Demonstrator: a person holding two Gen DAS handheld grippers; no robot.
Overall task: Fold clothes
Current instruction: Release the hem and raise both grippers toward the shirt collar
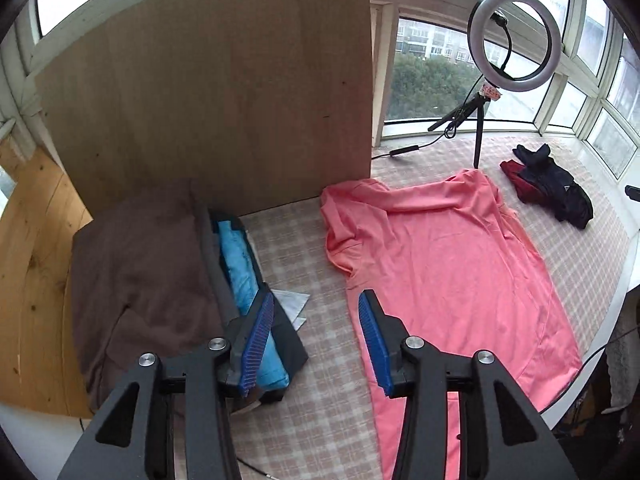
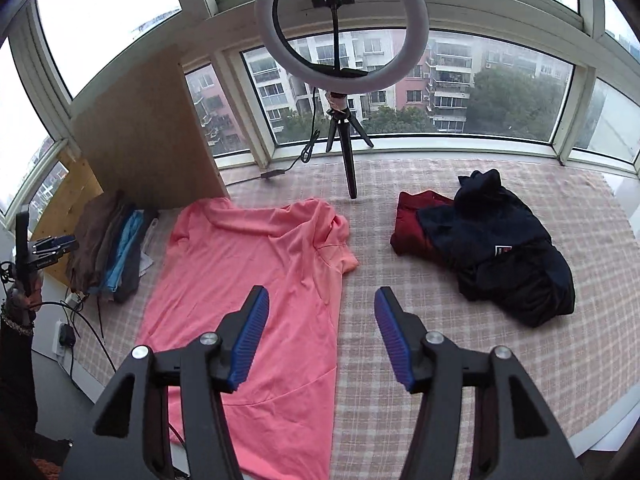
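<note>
A salmon-pink shirt point(image 1: 440, 260) point(image 2: 248, 272) lies spread flat on the checked cloth point(image 1: 320, 380) point(image 2: 440, 360), its sleeves folded inward near the collar end. My left gripper point(image 1: 316, 296) hovers above the shirt's left edge, open, with nothing between its blue pads. My right gripper point(image 2: 322, 292) hangs over the shirt's right edge, also open and holding nothing. To the left a stack of folded clothes point(image 1: 140, 260) point(image 2: 108, 240) has a brown garment on top and a blue one point(image 1: 240, 256) showing at its side.
A crumpled navy garment point(image 2: 504, 240) point(image 1: 552, 188) lies on a dark red one point(image 2: 416, 220) at the right. A ring light point(image 1: 476, 24) point(image 2: 267, 20) on a tripod point(image 2: 348, 168) stands behind the shirt. A wooden board point(image 1: 208, 92) point(image 2: 148, 140) rises behind the stack. Windows run around the back.
</note>
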